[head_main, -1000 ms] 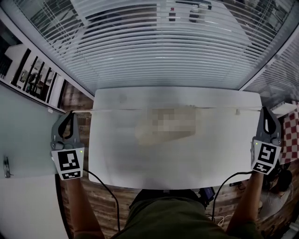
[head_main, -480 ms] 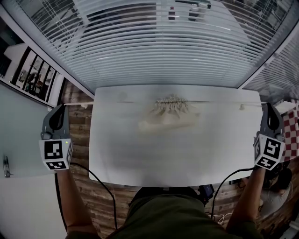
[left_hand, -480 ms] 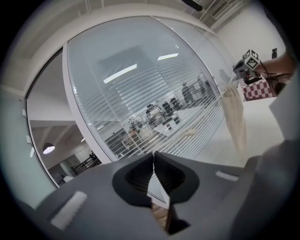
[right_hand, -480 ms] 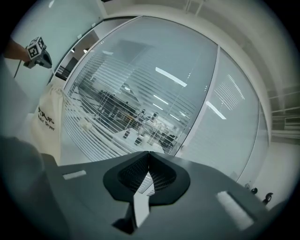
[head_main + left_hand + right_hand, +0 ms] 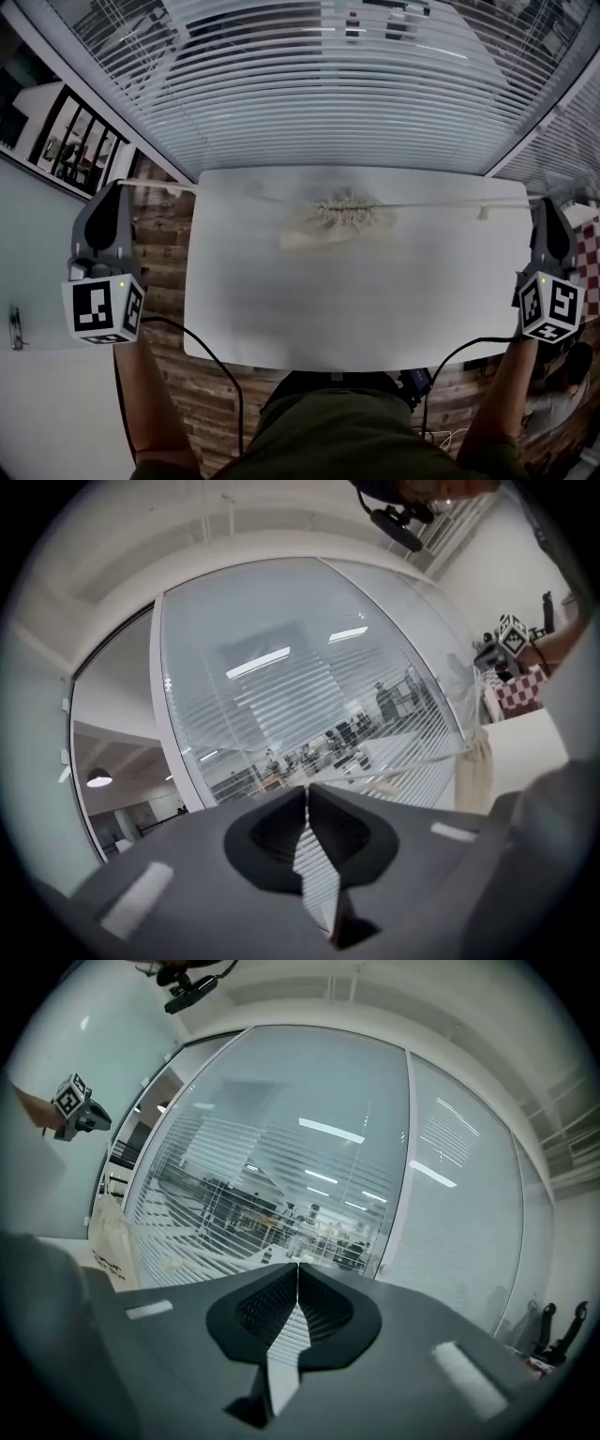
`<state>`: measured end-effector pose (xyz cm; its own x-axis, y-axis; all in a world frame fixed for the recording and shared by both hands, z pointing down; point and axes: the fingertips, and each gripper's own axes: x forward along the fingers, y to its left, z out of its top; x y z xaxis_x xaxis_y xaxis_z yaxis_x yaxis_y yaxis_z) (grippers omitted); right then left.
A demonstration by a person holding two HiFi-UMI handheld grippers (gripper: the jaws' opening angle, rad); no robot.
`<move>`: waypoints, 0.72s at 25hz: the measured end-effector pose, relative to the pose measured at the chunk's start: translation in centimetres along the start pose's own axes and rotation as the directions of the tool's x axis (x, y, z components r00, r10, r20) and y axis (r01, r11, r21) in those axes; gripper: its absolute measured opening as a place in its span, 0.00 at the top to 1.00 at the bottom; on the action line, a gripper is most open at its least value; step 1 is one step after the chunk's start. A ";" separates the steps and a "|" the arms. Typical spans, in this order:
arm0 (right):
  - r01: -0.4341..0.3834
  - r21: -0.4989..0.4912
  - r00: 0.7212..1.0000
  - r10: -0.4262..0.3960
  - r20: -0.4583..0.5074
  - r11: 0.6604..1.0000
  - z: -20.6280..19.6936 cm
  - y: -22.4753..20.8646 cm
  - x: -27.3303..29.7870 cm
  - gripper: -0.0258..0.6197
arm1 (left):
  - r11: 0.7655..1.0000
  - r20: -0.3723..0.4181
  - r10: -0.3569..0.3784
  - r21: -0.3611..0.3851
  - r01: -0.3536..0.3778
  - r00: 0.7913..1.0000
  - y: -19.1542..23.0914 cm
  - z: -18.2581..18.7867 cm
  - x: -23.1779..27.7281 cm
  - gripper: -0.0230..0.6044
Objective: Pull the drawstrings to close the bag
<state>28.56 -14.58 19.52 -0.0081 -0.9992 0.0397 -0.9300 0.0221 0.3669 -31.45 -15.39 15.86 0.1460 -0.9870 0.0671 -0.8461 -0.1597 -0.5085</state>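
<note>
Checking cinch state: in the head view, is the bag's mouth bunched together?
Yes, the top edge of the bag is gathered into tight pleats, with the drawstrings running taut out to both sides.

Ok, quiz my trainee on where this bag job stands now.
1. True or false: the mouth of the cream cloth drawstring bag is puckered together.
2. The bag's pale cords run: A) taut, out to both sides; B) slack in a heap; C) both to one side.
3. Fill in: the dark grey left gripper and right gripper are each shut on a ____.
Key: 1 true; 2 A; 3 cord.
</note>
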 end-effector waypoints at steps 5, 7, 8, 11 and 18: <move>-0.010 0.000 1.000 0.010 -0.013 1.000 -0.6 0.5 -0.3 0.94 | 1.000 0.002 -0.001 -0.007 0.001 1.000 0.2 0.2 -0.6 0.95; -0.013 -0.012 1.000 0.013 -0.018 1.000 -0.8 0.7 -0.5 0.94 | 1.000 0.000 -0.002 -0.008 0.002 1.000 0.1 -0.1 -0.8 0.95; -0.016 -0.016 1.000 0.016 -0.021 1.000 -0.9 0.8 -0.6 0.94 | 1.000 -0.003 -0.002 -0.012 0.002 1.000 0.0 -0.4 -0.9 0.95; -0.023 -0.028 0.999 0.022 -0.031 0.999 -1.3 1.0 -0.8 0.94 | 1.000 -0.011 0.002 -0.021 -0.002 1.000 -0.2 -0.8 -1.3 0.95; -0.024 -0.025 0.999 0.023 -0.036 0.999 -1.5 0.9 -1.0 0.94 | 1.000 -0.015 0.008 -0.030 -0.009 1.000 -0.1 -0.7 -1.8 0.95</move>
<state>28.28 -13.49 21.22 -0.0166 -0.9965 0.0817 -0.9201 0.0472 0.3888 -32.00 -13.61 16.37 0.1311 -0.9885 0.0756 -0.8623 -0.1514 -0.4832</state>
